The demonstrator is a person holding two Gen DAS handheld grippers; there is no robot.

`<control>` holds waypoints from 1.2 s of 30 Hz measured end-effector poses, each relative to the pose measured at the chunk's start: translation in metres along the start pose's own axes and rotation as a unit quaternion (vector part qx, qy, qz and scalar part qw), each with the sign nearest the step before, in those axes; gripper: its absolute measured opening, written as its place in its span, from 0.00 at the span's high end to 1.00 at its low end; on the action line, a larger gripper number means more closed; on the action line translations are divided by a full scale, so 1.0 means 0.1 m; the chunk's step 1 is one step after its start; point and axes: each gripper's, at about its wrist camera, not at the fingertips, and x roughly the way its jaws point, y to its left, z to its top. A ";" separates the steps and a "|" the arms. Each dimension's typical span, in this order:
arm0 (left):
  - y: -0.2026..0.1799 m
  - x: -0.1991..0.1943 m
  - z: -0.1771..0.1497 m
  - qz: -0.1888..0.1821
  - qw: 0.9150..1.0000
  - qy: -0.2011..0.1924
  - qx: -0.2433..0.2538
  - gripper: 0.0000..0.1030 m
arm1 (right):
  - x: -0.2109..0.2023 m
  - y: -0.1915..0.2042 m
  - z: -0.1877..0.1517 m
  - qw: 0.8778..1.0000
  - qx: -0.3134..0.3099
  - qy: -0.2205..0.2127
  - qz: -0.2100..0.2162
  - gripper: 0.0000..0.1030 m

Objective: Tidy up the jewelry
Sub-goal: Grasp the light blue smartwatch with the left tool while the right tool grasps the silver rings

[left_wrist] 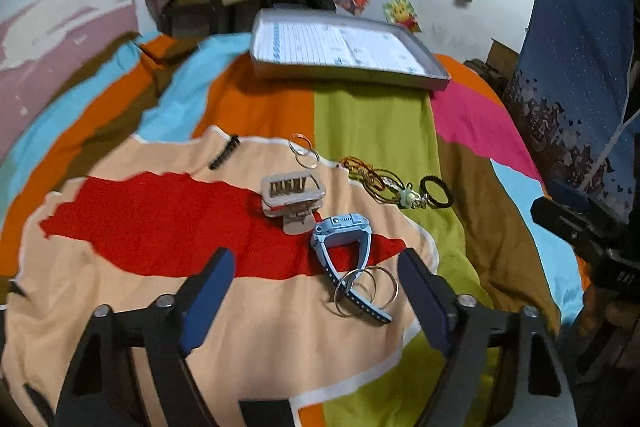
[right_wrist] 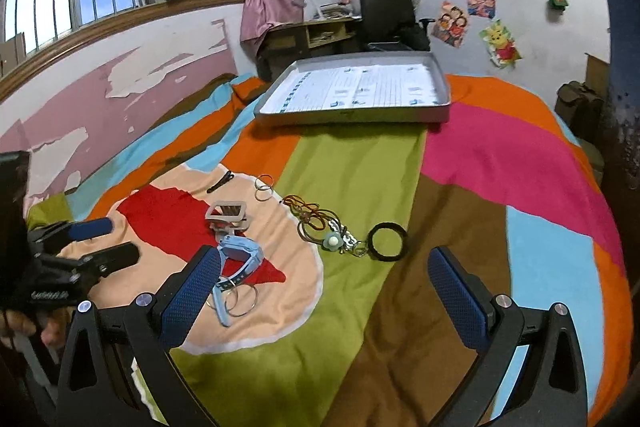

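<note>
A: We hover over a bright patchwork bedspread (left_wrist: pixel 372 115) with the jewelry scattered ahead of us: a blue watch (left_wrist: pixel 340 235) lying on its side on the red-and-peach patch, its strap running toward us through a few thin metal bangles (left_wrist: pixel 366 289).

B: We judge the watch light, with a hard case and a bendy strap. The bangles look thin, stiff and slippery, likely to slide off the pads. We would take the watch across its case or where the strap meets it, not by the loose end.

A: Beyond it sits a beige hair claw (left_wrist: pixel 292 197), rigid and light, we think, and best pinched across its body. Further back lie two more rings (left_wrist: pixel 304 149) and a black hair clip (left_wrist: pixel 224 152).

B: To the right, on the green stripe, we see tangled cord bracelets (right_wrist: pixel 312 217) with a small charm, just beside a black hair tie (right_wrist: pixel 387 242). Those are soft and limp; we would expect them to trail.

A: The grey tray (left_wrist: pixel 352 77) waits at the far end of the bed, holding only a printed sheet, well apart from the pile.

B: Our left gripper (left_wrist: pixel 316 277) is parted wide, its fingers bracketing the watch strap and bangles without touching them. Our right gripper (right_wrist: pixel 324 285) is spread wide too, grasping nothing, over green cloth.
</note>
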 end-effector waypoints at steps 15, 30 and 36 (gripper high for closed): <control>0.12 0.68 0.06 -0.060 0.995 0.076 -0.030 0.63 | 0.74 0.00 -0.12 0.995 0.000 0.089 0.046 0.47; 0.17 0.94 0.06 -0.087 0.989 0.111 -0.044 0.86 | 1.20 0.58 -0.38 0.973 -0.064 0.174 0.141 0.85; 0.19 1.01 0.05 -0.088 0.988 0.120 -0.052 0.90 | 1.38 0.61 -0.47 0.969 -0.055 0.200 0.134 0.85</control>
